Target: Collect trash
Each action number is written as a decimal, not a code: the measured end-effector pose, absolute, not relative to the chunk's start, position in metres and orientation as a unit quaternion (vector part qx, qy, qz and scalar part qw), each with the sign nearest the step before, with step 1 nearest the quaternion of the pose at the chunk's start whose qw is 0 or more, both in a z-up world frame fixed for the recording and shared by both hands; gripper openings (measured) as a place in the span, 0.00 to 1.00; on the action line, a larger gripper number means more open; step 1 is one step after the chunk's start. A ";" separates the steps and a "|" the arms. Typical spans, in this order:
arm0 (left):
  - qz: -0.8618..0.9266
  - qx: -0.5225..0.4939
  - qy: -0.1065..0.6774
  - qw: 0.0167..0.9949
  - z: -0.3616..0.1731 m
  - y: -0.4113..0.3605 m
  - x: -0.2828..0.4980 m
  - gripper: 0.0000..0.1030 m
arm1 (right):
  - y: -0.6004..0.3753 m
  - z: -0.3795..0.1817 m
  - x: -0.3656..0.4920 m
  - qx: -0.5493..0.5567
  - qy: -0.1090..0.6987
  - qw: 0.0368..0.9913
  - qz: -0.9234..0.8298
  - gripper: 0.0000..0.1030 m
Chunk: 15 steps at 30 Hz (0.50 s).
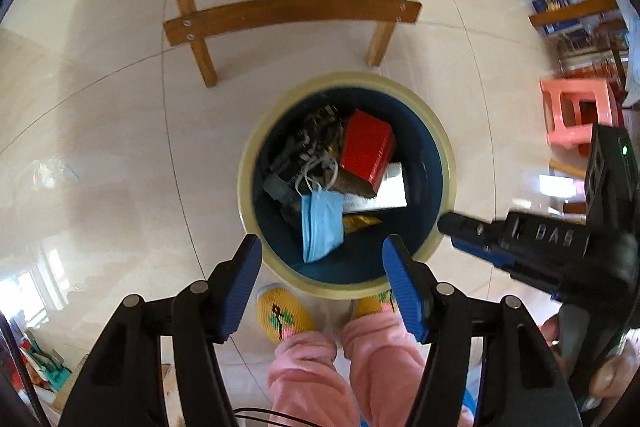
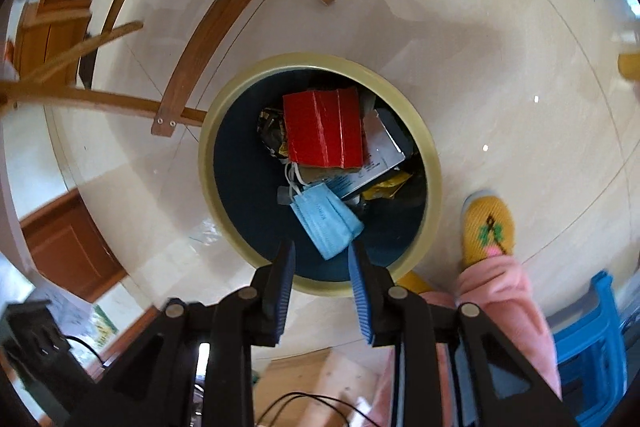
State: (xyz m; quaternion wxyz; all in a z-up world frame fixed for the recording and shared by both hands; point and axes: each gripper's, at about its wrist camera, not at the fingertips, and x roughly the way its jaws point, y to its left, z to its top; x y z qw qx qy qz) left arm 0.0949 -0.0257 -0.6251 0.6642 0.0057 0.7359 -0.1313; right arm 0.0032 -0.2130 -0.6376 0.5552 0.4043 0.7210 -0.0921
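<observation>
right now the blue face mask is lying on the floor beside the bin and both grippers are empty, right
Not quite: the blue face mask lies inside the bin, on the other trash, as the right wrist view shows. The left gripper and right gripper are indeed empty.

Round blue bin on floor, blue face mask, red box inside

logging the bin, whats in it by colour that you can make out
red: 1, box
blue: 1, face mask
white/silver: 1, carton
yellow: 1, wrapper
black: 1, wrapper
total: 5 clear items in the bin; more lie hidden underneath
</observation>
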 end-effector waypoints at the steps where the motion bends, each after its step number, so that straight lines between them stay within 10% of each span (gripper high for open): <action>1: -0.129 0.003 0.733 0.668 -0.624 -0.024 0.095 0.60 | -0.212 -0.637 0.002 0.399 0.721 0.559 -0.090 0.27; 15: -0.124 -0.022 0.708 0.695 -0.576 -0.014 0.087 0.60 | -0.199 -0.584 -0.005 0.357 0.715 0.598 -0.062 0.27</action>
